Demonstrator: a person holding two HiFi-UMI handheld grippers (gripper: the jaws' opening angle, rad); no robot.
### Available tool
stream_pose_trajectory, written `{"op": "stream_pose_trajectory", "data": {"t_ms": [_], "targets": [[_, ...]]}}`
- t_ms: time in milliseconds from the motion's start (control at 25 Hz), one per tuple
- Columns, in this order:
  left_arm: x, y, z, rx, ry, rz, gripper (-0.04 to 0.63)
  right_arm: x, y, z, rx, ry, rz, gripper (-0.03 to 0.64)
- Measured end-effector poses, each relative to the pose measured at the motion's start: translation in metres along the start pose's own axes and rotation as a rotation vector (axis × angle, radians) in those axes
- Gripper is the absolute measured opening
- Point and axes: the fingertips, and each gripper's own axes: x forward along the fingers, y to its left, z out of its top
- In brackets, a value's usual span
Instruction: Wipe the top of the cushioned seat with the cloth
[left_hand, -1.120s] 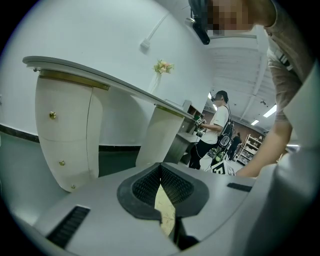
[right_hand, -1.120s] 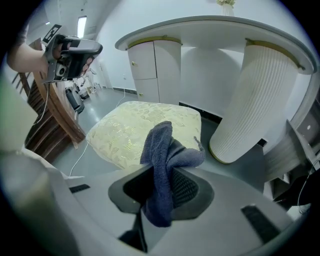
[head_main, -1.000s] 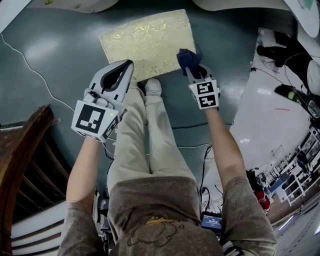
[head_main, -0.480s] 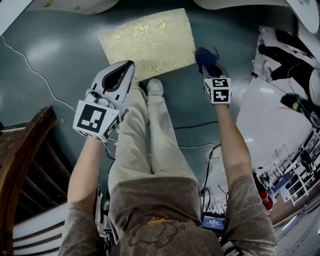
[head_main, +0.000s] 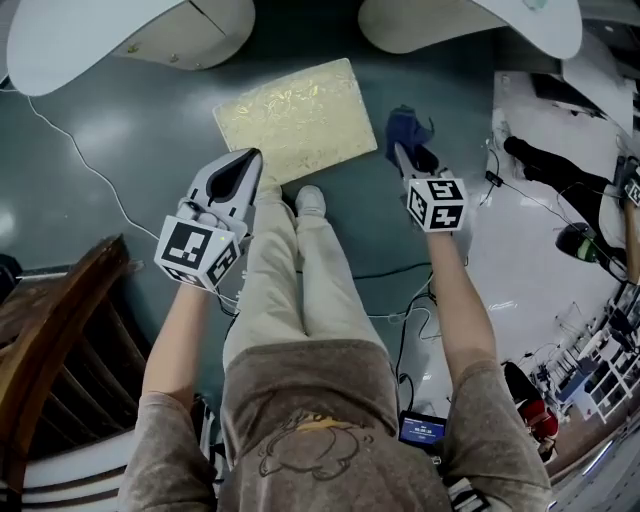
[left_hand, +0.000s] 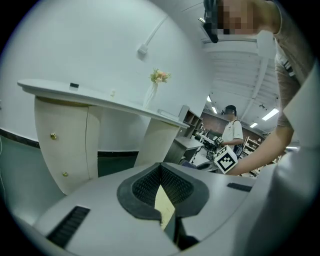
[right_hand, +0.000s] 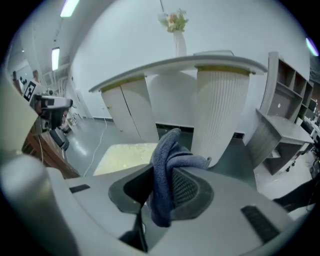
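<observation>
The cushioned seat is a pale yellow, patterned rectangle below me, seen in the head view ahead of my feet. My right gripper is shut on a dark blue cloth, held just off the seat's right edge and clear of its top. In the right gripper view the cloth bunches up between the jaws, with the seat lower left. My left gripper hangs at the seat's near left corner, its jaws shut with nothing in them; a sliver of the seat shows through.
White rounded furniture curves along the far side, with a white cable trailing over the dark floor. A brown wooden chair stands at my left. Black cables and gear lie on the white floor to the right. A person stands far off.
My right gripper has carried the cloth rightward off the seat's near right corner, then held beside its edge. The head view has shifted; the left gripper has stayed at the seat's near left corner.
</observation>
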Motion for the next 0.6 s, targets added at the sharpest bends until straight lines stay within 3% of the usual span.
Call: {"op": "stream_pose_trajectory", "data": {"t_ms": [160,360,600], "targets": [[-0.023,-0.018,0.050,0.009,-0.036,-0.003,0.017,-0.052,0.034,0.068,0.023,-0.122,0.038,0.100],[-0.050,-0.043,0.132,0.086,-0.093,-0.026,0.017,-0.119,0.066,0.157,0.006,-0.269,0.075,0.100],[-0.095,-0.073,0.216,0.140,-0.160,-0.039,0.017,-0.204,0.103,0.229,0.001,-0.414,0.095,0.100]]}}
